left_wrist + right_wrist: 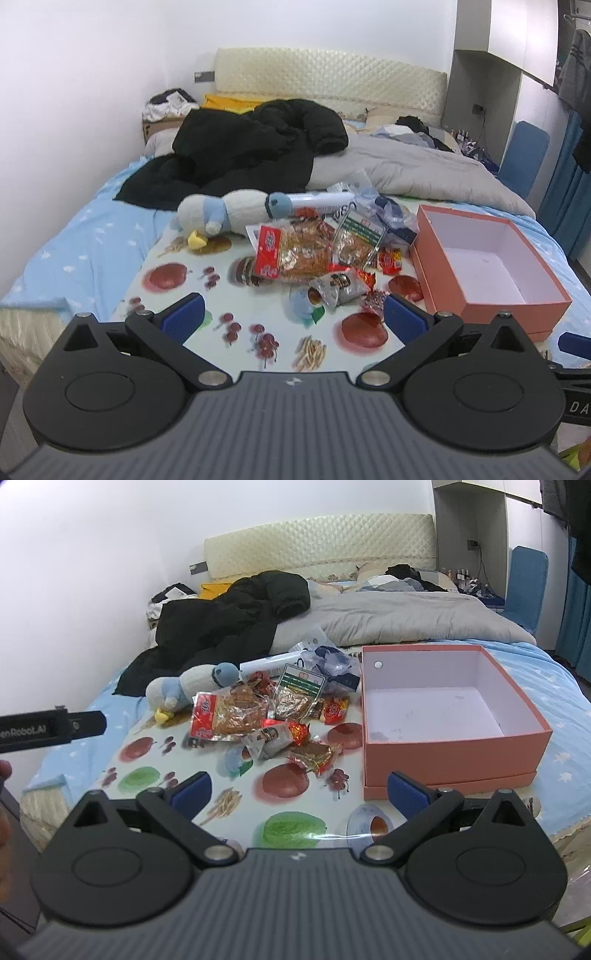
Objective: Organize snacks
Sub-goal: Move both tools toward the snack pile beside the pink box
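Snack packets (258, 716) lie heaped just left of empty pink box (443, 709). Left gripper (293, 314) and right gripper (299, 790): jaws wide, holding nothing.

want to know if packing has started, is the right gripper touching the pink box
Apart. In the right wrist view the right gripper hovers wide open over the mat, its fingers short of the empty pink box, holding nothing.
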The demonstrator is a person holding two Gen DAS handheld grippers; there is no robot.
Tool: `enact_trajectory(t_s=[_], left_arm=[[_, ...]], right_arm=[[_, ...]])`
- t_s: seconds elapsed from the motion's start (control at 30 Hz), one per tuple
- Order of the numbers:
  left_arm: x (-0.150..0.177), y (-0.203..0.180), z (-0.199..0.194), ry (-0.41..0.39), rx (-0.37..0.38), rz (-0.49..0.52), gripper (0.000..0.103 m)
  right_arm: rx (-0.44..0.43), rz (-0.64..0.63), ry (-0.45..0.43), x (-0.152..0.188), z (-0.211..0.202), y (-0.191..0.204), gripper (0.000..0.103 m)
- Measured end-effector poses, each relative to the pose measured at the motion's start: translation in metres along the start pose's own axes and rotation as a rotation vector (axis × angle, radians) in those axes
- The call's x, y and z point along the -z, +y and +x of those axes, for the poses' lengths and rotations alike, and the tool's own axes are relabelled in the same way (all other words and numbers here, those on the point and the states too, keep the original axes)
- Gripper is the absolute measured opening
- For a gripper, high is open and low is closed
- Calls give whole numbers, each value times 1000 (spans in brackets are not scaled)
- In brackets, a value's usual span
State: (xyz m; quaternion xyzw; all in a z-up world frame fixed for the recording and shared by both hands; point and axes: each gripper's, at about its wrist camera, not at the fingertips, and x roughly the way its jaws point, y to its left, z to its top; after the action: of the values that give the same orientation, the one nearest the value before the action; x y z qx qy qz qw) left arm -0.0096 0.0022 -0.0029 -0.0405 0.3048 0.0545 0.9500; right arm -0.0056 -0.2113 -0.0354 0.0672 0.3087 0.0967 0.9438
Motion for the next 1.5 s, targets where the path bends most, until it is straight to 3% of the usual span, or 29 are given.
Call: enact_trajectory(t_s=[0.43, 0.8, 1.5], left_arm=[[30, -8, 31, 63, 45, -11, 103], [33, 4, 35, 88, 37, -35, 103], [34, -14, 34, 100, 80, -8, 103]], right_arm=[[0, -27, 11, 15, 16, 4, 103], [-2, -10, 33, 20, 23, 4, 103], [23, -1, 18, 20, 21, 0, 103]])
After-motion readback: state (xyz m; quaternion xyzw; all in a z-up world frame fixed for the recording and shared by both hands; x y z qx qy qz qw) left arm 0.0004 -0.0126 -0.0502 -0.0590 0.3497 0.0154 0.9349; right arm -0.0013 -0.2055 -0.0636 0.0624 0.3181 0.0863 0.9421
